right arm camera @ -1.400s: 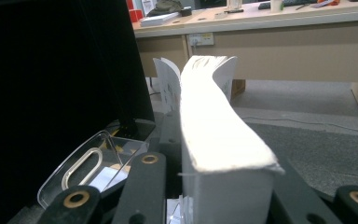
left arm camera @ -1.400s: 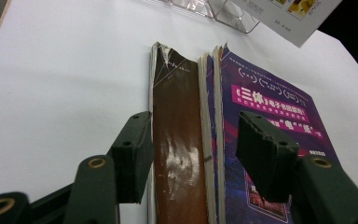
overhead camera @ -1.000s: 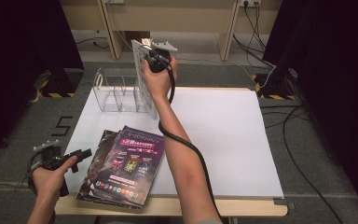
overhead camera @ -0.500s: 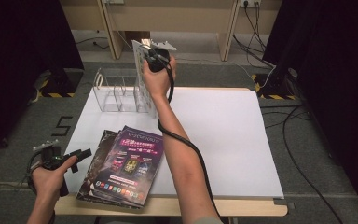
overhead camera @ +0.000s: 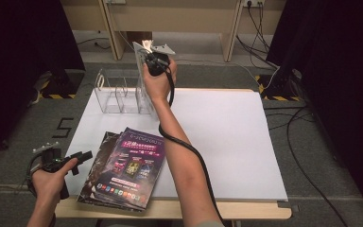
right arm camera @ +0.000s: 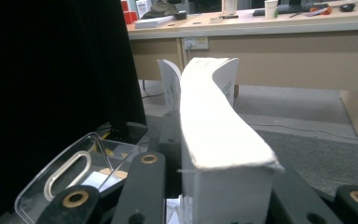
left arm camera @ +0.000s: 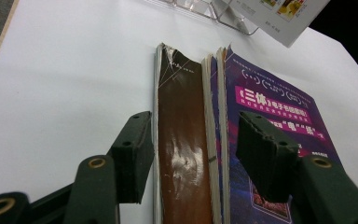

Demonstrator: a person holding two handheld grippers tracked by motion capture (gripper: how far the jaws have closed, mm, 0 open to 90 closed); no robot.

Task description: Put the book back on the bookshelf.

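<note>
White table (overhead camera: 227, 142) | right claw (overhead camera: 147, 53) grips upright magazine (right arm camera: 214, 135) | left claw (left arm camera: 193, 154) open

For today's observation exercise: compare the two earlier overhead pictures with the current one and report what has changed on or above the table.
Nothing visibly changed. The right gripper holds the same magazine above the clear rack. The left gripper rests open beside the stack of magazines, which lies as it did.
</note>
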